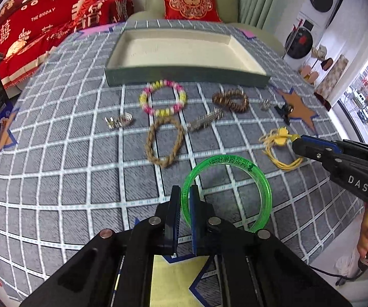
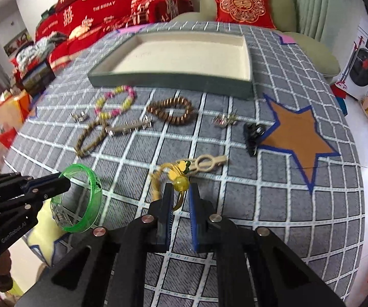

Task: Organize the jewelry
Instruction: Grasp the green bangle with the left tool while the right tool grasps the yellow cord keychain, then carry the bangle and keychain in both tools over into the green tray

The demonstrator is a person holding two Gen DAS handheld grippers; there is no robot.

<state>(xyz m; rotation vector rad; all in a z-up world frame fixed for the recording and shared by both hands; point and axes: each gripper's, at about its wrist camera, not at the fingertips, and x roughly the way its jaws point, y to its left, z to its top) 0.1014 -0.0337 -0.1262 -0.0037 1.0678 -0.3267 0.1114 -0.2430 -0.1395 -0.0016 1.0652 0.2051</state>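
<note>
The green bangle [image 1: 226,192] is being gripped by the left gripper [image 1: 185,192], lower centre of the left wrist view, jaws clamped across its rim. It looks like rigid clear plastic: light, stiff, prob. slippery, so the rim pinch is being judged adequate but apt to swivel. The yellow cord bracelet [image 2: 177,184] is being held by the right gripper [image 2: 180,192], centre-bottom of the right wrist view, jaws clenched on the strand just below its bead; soft, floppy, v. light, so the loop is likely to dangle. The tray [image 1: 184,75], upper centre of frame, is being seen w/ a cream lining and nothing in it. The other pieces, e.g. the pink-yellow bead bracelet [image 1: 162,97], rope bracelet [image 1: 164,142] and brown bead bracelet [image 1: 231,99], are lying on the checked cloth [image 1: 56,179] below the tray's near wall.
</note>
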